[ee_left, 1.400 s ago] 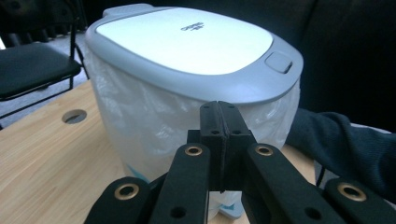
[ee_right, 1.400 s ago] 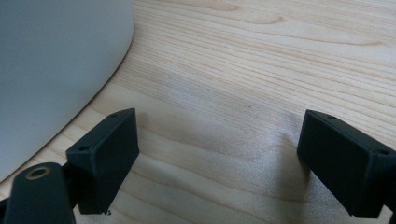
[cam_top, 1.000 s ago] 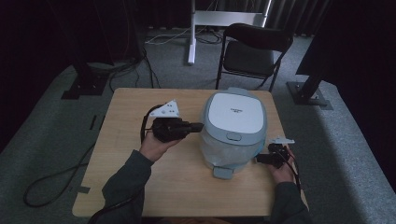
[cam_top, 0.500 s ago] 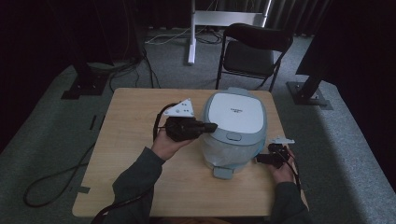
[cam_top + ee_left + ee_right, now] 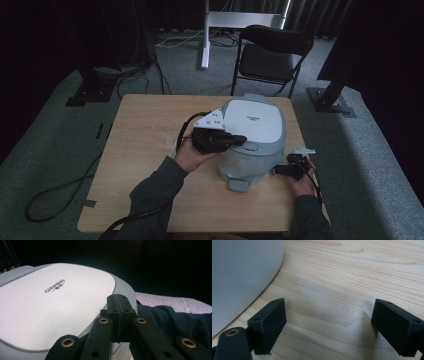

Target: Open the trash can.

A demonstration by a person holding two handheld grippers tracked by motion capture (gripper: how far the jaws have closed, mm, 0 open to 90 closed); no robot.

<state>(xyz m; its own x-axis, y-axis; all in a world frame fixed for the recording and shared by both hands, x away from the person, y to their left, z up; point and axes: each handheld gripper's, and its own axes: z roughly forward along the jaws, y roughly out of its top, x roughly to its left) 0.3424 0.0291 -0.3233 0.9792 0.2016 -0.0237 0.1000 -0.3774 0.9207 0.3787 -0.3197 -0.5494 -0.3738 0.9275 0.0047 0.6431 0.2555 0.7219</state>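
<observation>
Rice cooker [image 5: 252,135] sitting on wooden table [image 5: 145,150], right of centre, lid down, white top panel with grey rim, small tab at its near base pointing toward the person. Left gripper [image 5: 241,140] held level over near-left edge of the lid, tips just by the lid's front latch button; contact with the lid not resolvable from the high view. In the left gripper view, same left gripper [image 5: 117,300] has both black pads pressed flat against each other, nothing between them, tips hovering just past the lid rim with the rice cooker [image 5: 55,302] lid and its printed logo spreading out to the left and a dark sleeve [image 5: 172,320] to the right. Grey three-cornered plate on top of that gripper, cable looping back behind the hand toward the table's left side. Right gripper [image 5: 280,170] low on the table just beside the cooker's right flank, near its base. In the right gripper view, right gripper [image 5: 329,325] with jaws spread wide, bare wood between them, left pad close to the curved white wall of the cooker [image 5: 239,277] but apart from it. Black folding chair [image 5: 272,55] behind the table, well apart.
</observation>
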